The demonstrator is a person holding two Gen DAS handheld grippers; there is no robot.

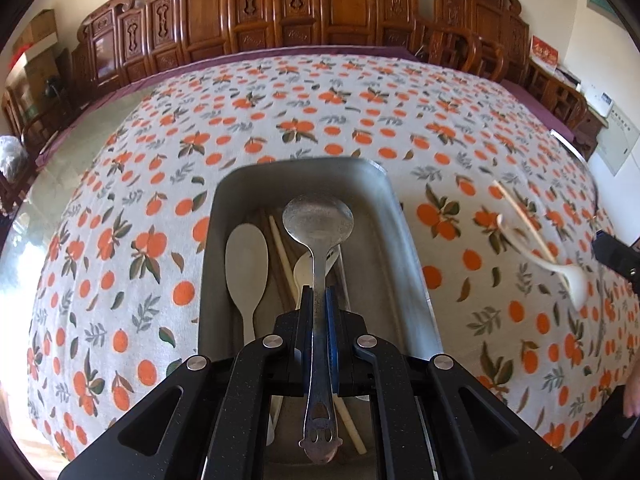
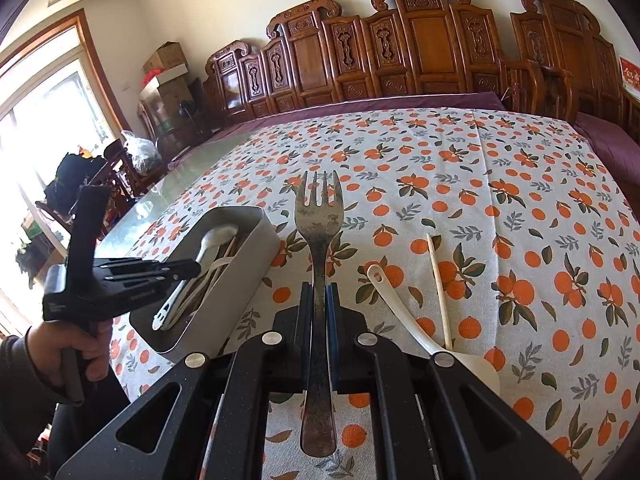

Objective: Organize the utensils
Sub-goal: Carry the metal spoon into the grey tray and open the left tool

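Note:
My left gripper [image 1: 319,294] is shut on a metal spoon [image 1: 319,222] and holds it over the grey metal tray [image 1: 376,188]. The tray holds a white rice paddle [image 1: 246,262], a white spoon and chopsticks [image 1: 282,252]. My right gripper [image 2: 319,292] is shut on a metal fork [image 2: 319,208], above the tablecloth, right of the tray [image 2: 264,236]. A white ceramic spoon [image 2: 404,316] and a single chopstick [image 2: 438,288] lie on the cloth to the fork's right; they also show blurred in the left wrist view [image 1: 540,252]. The left gripper shows in the right wrist view [image 2: 132,276].
The table wears a cloth with an orange-fruit print [image 1: 320,112]; a bare glass strip [image 2: 192,168] runs along its left side. Carved wooden chairs [image 2: 420,48] line the far edge. Boxes and bags stand by the window at left.

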